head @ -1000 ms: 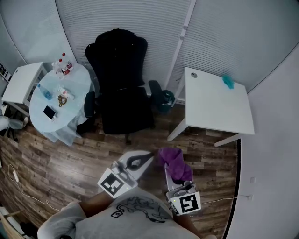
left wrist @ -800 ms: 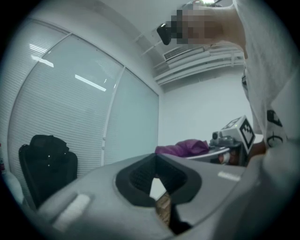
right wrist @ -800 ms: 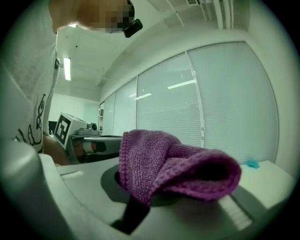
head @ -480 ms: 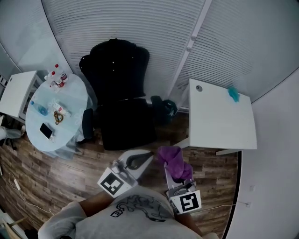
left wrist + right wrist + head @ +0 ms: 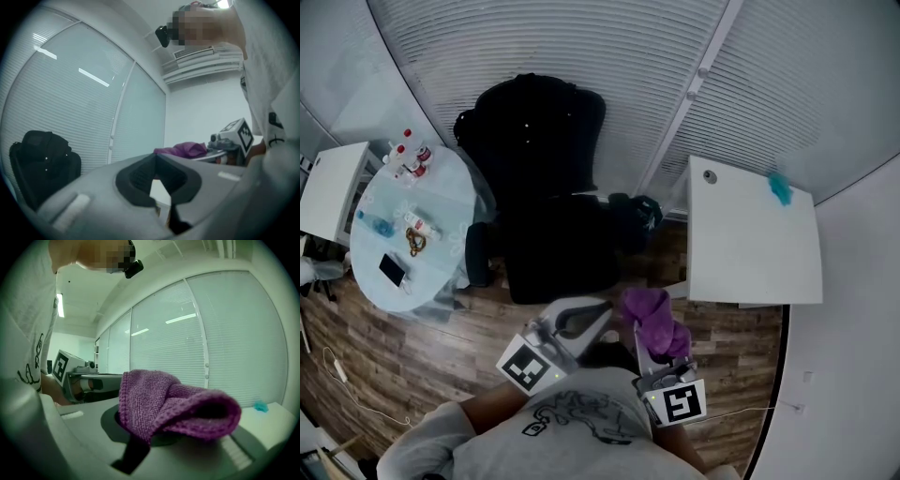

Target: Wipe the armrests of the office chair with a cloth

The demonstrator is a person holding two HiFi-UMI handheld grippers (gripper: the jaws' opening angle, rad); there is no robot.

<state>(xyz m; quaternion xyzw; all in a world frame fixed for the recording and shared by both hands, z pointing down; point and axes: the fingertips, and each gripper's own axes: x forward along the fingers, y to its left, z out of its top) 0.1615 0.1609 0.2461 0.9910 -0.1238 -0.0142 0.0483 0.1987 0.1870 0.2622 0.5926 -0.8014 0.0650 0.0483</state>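
The purple cloth (image 5: 654, 317) sat clamped in the jaws of the right gripper (image 5: 649, 337), over the floor and well apart from the office chair (image 5: 553, 225). Its armrests (image 5: 476, 253) looked untouched, so all the wiping seemingly remained. The left gripper (image 5: 598, 311) had its jaws together, empty. Only the head view showed the armrests; the right gripper view showed the cloth's fold.
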